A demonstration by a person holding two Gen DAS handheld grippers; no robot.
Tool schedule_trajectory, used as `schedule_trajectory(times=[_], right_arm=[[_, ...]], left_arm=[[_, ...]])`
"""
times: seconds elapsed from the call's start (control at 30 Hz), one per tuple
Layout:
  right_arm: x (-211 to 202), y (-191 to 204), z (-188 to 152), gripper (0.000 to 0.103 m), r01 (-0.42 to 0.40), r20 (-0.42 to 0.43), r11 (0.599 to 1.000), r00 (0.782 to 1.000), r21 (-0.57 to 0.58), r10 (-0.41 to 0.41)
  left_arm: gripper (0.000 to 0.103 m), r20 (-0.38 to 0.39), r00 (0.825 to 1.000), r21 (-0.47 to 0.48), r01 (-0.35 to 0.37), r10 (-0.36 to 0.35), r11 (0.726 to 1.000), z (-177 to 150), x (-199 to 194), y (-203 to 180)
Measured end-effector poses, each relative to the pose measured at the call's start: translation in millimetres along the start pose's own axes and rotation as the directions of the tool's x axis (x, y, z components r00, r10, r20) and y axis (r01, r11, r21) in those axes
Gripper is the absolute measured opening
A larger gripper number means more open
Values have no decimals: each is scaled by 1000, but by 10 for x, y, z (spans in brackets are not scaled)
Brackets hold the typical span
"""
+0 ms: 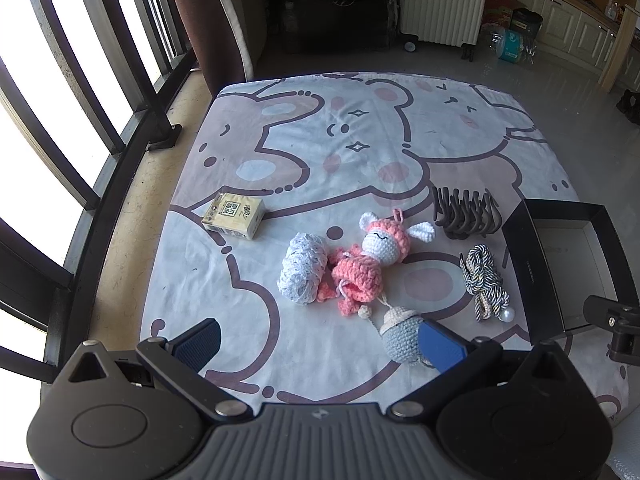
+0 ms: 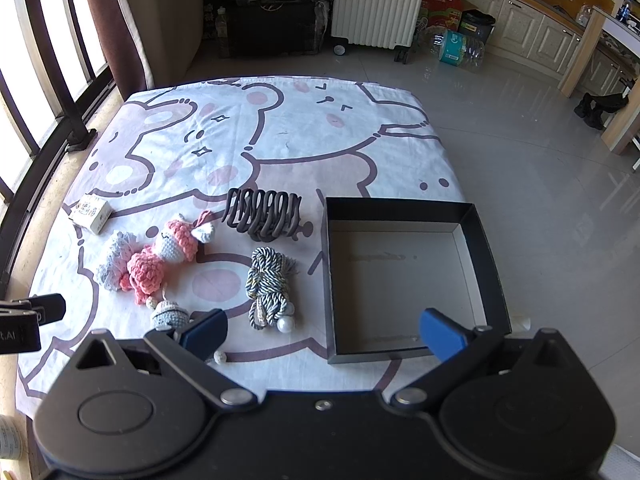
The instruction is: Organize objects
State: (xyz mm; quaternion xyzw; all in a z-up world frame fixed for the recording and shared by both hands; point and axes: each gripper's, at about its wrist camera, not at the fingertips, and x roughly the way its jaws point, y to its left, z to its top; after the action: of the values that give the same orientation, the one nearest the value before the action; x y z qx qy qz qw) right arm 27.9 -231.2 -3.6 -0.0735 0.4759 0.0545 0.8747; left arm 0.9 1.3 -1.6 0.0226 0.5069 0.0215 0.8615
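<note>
Left tongs [image 1: 320, 344]: spread full wide, nothing between pads; blue right pad overlaps the grey crochet piece [image 1: 400, 338] in view, contact can't tell.
Right tongs [image 2: 324, 332]: spread full wide, holding nothing; hang over near edge of the counter [image 2: 304, 136], right pad above near wall of black box [image 2: 486, 248].

Items on counter, cartoon-bear cloth:
- tissue pack [image 1: 234, 216], far left, printed characters, not legible.
- white crochet bundle [image 1: 300, 272], touching pink crochet doll [image 1: 372, 260]; cord from doll runs to the grey crochet piece.
- dark hair claw clip [image 2: 262, 212], behind striped cord bundle [image 2: 270, 288] w/ pearl bead at near end.
- black box, open top, empty, right side, just beside the cord; lettering on rim too small to read.

Bkgd: red carton [image 2: 440, 4], reads "TUBORG"; white ribbed suitcase [image 2: 378, 0].

Room: far half of counter bare; window rail close along left edge; open floor off right edge.
</note>
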Motion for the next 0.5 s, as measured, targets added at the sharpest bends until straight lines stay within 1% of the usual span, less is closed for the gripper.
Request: schedule_trajectory(times=[0.5], right_arm=[[1,5,-2,103,0,-2,1000,1000,0,0]], left_arm=[[103,1,1000,3,0,0,1000,-7,-1,-9]])
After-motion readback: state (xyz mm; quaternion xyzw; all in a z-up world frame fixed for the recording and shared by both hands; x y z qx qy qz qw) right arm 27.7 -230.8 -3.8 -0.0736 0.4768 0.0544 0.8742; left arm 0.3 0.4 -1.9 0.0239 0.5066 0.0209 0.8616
